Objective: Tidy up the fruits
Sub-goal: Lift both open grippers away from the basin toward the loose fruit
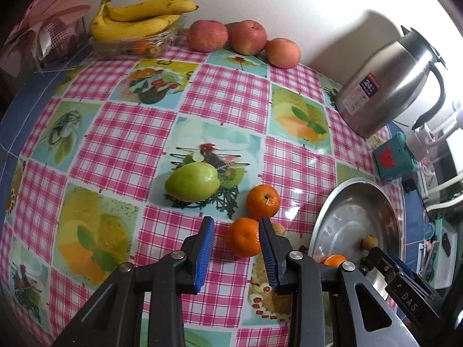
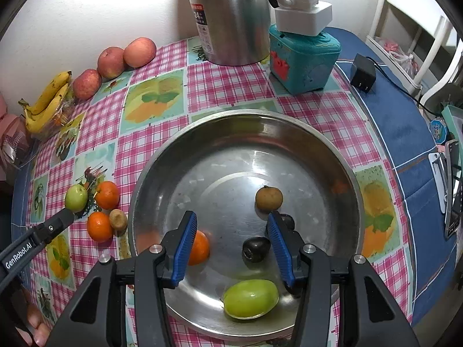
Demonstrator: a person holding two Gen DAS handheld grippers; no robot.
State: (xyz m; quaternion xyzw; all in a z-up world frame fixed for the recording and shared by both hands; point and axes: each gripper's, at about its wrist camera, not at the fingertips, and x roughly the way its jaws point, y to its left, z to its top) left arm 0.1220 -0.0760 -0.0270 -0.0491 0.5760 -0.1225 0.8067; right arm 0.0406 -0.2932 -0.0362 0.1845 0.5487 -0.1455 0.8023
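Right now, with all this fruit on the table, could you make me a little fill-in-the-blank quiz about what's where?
1. The metal bowl holds exactly one ____ green fruit.
2. Against the wall, ____ red apples sit in a row.
3. The bananas rest on a clear ____.
4. On the cloth by the bowl lie two oranges, one green fruit and one small ____ fruit.

Missing words: large; three; dish; brown
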